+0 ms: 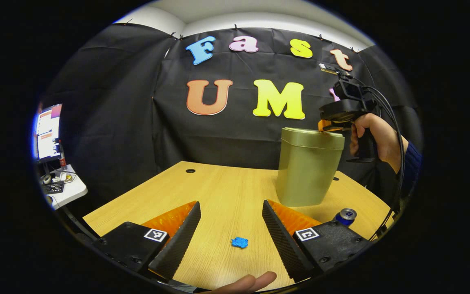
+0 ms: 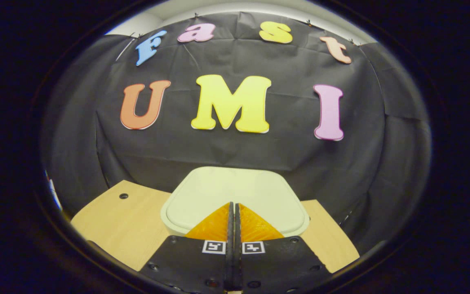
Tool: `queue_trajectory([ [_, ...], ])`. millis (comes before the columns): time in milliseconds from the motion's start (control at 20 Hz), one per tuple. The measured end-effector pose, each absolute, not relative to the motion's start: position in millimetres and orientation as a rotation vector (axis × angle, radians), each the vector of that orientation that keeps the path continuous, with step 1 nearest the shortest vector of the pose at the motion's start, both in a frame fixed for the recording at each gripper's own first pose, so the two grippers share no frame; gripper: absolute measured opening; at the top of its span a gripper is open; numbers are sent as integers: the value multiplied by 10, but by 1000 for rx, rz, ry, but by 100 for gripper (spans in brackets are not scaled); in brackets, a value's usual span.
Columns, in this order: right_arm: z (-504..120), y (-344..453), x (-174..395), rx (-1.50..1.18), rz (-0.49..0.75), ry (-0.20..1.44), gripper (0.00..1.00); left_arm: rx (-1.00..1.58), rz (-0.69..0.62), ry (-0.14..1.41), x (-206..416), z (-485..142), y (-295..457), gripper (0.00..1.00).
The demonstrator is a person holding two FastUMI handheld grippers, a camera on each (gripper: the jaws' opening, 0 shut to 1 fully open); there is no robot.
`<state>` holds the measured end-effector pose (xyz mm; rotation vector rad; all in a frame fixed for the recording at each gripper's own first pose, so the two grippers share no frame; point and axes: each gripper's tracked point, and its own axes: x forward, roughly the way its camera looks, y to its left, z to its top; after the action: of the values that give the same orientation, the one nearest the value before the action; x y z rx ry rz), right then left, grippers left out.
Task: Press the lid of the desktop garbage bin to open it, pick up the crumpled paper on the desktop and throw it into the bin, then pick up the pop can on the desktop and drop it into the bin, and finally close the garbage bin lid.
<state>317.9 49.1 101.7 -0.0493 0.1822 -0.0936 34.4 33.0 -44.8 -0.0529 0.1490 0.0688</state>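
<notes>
The step in hand looks like the lid press, the first of the task. In the right gripper view the right gripper point(image 2: 233, 204) has its two fingers closed flat against each other, holding nothing, with their joined tips low in the centre of the frame over the near part of the pale lid point(image 2: 235, 190) of the garbage bin. Whether the tips already touch the lid cannot be told. To do it well, the closed tips should push straight down on the lid, not at a slant, so that the tall, narrow bin does not tip or slide on the wooden desktop point(image 2: 125, 220); a short, firm press and a clean lift-off would let the lid spring up.

In the left gripper view the garbage bin point(image 1: 306, 171) stands upright at centre right, lid down. At upper right a hand point(image 1: 375, 141) grips the right gripper's handle, with the tool reaching in level over the bin's top and a dark sleeve behind.

The left gripper point(image 1: 231, 212) waits low over the desk at the bottom of the frame, fingers spread wide and empty. The crumpled paper point(image 1: 239, 242), a small blue wad, lies between them on the desk. The pop can point(image 1: 345, 216) lies at lower right, just beside the bin's base.
</notes>
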Motion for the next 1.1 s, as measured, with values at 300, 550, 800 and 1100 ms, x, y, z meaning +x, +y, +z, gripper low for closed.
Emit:
queue_trajectory([
  [300, 1483, 467, 2851, -51, -132, 53, 0, -35, 79, 148, 381, -480, 322, 98],
  [550, 1854, 371, 2095, -81, -145, -81, 0, -39, 110, 143, 391, -471, 412, 98],
  [800, 1630, 373, 1451, 26, -41, -76, 21, -47, 100, 149, 414, -500, 394, 98],
  [1100, 1311, 25, 860, 72, -22, -93, 65, -69, 71, 183, 459, -618, 271, 98],
])
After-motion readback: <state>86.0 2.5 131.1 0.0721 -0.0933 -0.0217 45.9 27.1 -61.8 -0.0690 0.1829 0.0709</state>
